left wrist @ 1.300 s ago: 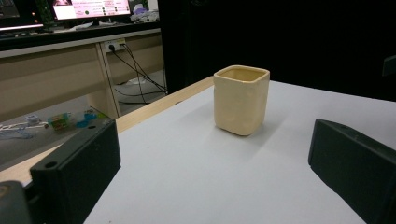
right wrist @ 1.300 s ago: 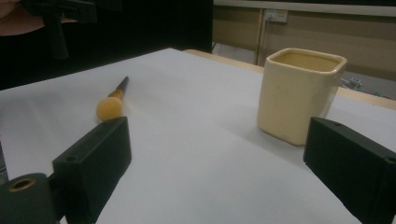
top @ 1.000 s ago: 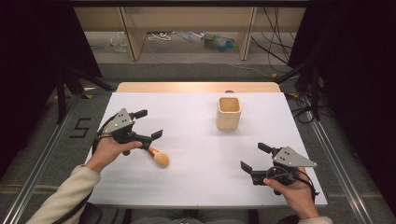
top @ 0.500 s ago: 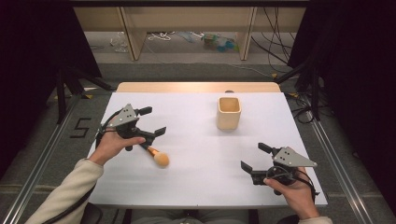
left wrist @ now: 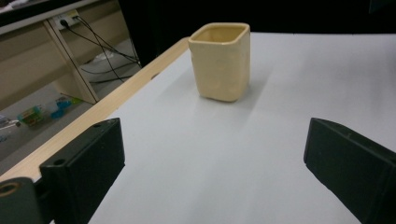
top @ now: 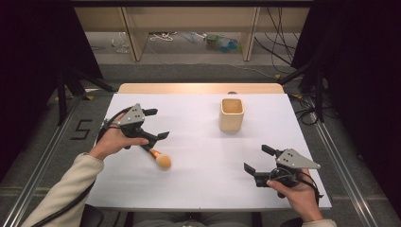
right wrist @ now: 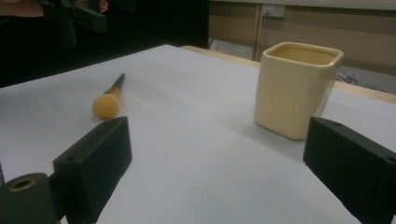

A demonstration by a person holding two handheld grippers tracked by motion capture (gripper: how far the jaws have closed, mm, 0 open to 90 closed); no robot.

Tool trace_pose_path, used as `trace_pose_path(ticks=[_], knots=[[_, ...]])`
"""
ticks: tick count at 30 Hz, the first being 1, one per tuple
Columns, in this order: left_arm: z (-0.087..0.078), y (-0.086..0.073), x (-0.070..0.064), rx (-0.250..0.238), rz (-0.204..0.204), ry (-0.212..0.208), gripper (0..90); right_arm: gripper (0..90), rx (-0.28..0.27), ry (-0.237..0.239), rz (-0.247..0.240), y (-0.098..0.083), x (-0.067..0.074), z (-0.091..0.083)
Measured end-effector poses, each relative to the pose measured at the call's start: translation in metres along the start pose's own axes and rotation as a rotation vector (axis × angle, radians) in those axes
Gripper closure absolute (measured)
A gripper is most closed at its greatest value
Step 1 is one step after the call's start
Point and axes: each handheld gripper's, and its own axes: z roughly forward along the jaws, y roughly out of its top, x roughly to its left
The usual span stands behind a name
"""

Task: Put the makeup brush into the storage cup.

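A makeup brush (top: 161, 159) with an orange round head and a dark handle lies on the white table (top: 203, 184), left of centre. In the right gripper view the brush (right wrist: 107, 103) lies at the far left. My left gripper (top: 157, 124) hovers open just above and behind the brush's handle end, with nothing between its jaws. A cream square cup (top: 231, 114) stands upright at the back right of centre. The left gripper view looks at the cup (left wrist: 220, 60) past wide-open jaws. My right gripper (top: 258, 159) rests open near the front right, facing the cup (right wrist: 294, 88).
The table's wooden far edge (top: 198, 88) borders a floor with cables and shelf legs. Dark stands flank both sides. In the right gripper view, the left gripper (right wrist: 74, 14) and its hand are at the top left.
My left gripper has shifted slightly right and toward the far side, above the brush handle. The brush, the cup and the right gripper have stayed put.
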Motion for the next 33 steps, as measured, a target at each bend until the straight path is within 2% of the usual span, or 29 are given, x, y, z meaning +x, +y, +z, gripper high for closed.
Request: trace_pose_path(ticks=[4, 6, 9, 13, 14, 15, 17, 19, 20, 21, 23, 25, 27, 28, 30, 31, 33], knots=[[0.001, 0.003, 0.001, 0.073, 0.03, -0.036, 6.0, 8.8, -0.022, -0.004, -0.025, 0.0, -0.001, 0.002], [0.001, 0.005, 0.003, 0.113, 0.068, -0.056, 6.4, 8.8, -0.02, -0.006, -0.025, 0.0, -0.001, 0.001], [0.001, 0.006, 0.007, 0.17, 0.093, -0.11, 6.5, 8.8, -0.005, -0.001, -0.003, 0.0, 0.0, 0.001], [0.005, 0.003, 0.01, 0.236, 0.131, -0.149, 7.3, 8.8, -0.006, -0.001, -0.008, 0.0, 0.0, 0.001], [0.007, 0.002, 0.011, 0.276, 0.154, -0.166, 7.6, 8.8, -0.005, 0.001, -0.003, -0.001, 0.0, 0.001], [0.007, 0.002, 0.011, 0.276, 0.154, -0.166, 7.7, 8.8, -0.005, 0.001, -0.003, -0.001, 0.0, 0.001], [0.009, 0.001, 0.012, 0.324, 0.181, -0.181, 10.1, 9.1, -0.011, 0.013, 0.011, -0.001, 0.0, 0.002], [0.011, 0.002, 0.013, 0.409, 0.241, -0.193, 11.2, 9.1, -0.006, 0.012, 0.014, -0.001, 0.001, 0.002], [0.011, 0.002, 0.013, 0.409, 0.241, -0.193, 11.2, 9.1, -0.006, 0.012, 0.014, -0.001, 0.001, 0.002], [0.012, 0.004, 0.013, 0.44, 0.27, -0.203, 11.2, 9.2, -0.006, 0.013, 0.014, -0.001, 0.001, 0.002], [0.015, 0.004, 0.011, 0.456, 0.281, -0.204, 11.0, 9.1, 0.001, 0.0, 0.0, -0.001, 0.0, 0.001], [0.017, 0.004, 0.01, 0.496, 0.321, -0.207, 10.8, 9.2, 0.006, -0.002, -0.001, -0.001, 0.0, 0.001], [0.017, 0.004, 0.009, 0.504, 0.33, -0.202, 10.6, 9.2, -0.013, 0.003, -0.009, -0.002, -0.001, 0.003], [0.018, 0.004, 0.009, 0.525, 0.343, -0.214, 10.3, 9.2, -0.005, 0.012, 0.012, -0.002, 0.001, 0.003], [0.018, 0.002, 0.008, 0.533, 0.347, -0.212, 10.0, 9.2, -0.005, 0.01, 0.013, -0.002, 0.0, 0.002], [0.019, 0.002, 0.008, 0.557, 0.363, -0.223, 10.0, 9.2, -0.005, 0.01, 0.013, -0.002, 0.001, 0.003], [0.019, 0.001, 0.007, 0.575, 0.387, -0.216, 9.7, 9.2, 0.005, 0.003, 0.013, -0.002, 0.001, 0.002]])
